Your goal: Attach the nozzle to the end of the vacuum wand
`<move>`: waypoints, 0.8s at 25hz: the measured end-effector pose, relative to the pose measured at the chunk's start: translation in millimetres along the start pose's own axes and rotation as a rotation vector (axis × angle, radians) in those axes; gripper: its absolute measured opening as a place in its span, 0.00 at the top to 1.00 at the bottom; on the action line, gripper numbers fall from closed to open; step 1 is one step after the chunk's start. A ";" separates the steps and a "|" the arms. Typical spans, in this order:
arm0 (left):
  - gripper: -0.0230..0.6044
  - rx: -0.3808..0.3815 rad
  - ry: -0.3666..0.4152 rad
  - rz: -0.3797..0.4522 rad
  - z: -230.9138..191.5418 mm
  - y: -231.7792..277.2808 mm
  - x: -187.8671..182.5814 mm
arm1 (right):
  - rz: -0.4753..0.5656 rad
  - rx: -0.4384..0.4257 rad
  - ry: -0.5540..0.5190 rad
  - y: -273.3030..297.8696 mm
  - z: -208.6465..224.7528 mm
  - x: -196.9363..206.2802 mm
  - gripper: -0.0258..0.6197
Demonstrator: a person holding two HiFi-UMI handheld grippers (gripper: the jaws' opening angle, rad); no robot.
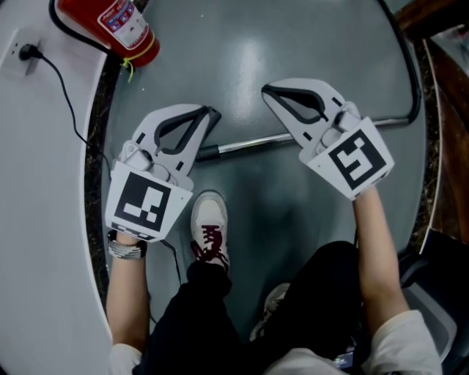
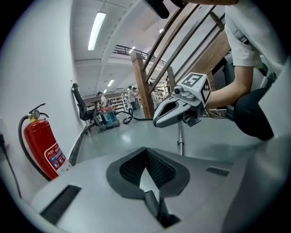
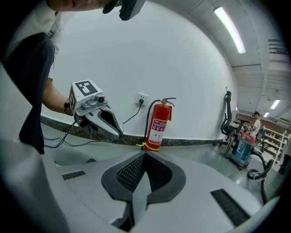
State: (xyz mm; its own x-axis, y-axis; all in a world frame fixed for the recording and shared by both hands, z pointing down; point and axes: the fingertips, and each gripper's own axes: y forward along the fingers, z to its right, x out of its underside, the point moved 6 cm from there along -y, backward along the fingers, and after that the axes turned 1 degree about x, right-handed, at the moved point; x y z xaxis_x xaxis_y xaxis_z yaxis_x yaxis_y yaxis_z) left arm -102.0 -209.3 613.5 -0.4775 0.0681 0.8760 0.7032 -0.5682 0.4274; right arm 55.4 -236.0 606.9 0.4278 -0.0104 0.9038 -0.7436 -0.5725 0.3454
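Grey floor [image 1: 278,44], glossy, taking up most of the head view. White wall [image 1: 37,183] along its left, with a dark speckled skirting [image 1: 94,176] at the foot. One person, seen from above: dark trousers [image 1: 220,315], bare forearms, each hand carrying a pair of tongs held above the floor. Left gripper [image 1: 211,116], white with a marker cube: we read its jaws as closed together, with nothing between them. Right gripper [image 1: 268,90], same make: its jaws are likewise pressed together and empty. The two tips point towards each other and stand apart. Vacuum wand [image 1: 253,143], a metal tube lying flat on the floor, untouched. It runs from below the left gripper's tip, passes under the right gripper, and comes out again on the far side. Its end near the left gripper is dark [image 1: 207,152]; we cannot tell whether that is the nozzle. Black hose [image 1: 410,58], curving down the right of the floor to the wand's far end. Red fire extinguisher [image 1: 110,22], against the wall. White shoe [image 1: 210,231] with dark red laces, just short of the wand. Wall socket [image 1: 16,50] with a black cable plugged in.
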 end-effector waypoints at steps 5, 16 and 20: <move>0.96 -0.002 0.005 0.000 0.0 -0.9 -0.2 | 0.007 0.005 -0.004 -1.7 -1.3 -3.7 0.92; 0.96 0.000 0.014 -0.019 -1.2 0.2 3.9 | -0.005 -0.004 -0.009 0.3 -4.3 0.3 0.92; 0.96 0.003 0.020 -0.031 1.5 2.3 6.5 | -0.014 -0.006 -0.018 1.2 -4.8 4.4 0.92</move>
State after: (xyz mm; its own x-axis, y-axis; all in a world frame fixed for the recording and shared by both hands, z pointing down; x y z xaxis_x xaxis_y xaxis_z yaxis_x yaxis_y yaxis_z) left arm -102.6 -208.9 620.5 -0.5096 0.0694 0.8576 0.6891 -0.5639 0.4551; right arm 53.9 -232.8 612.5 0.4468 -0.0170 0.8945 -0.7408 -0.5675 0.3592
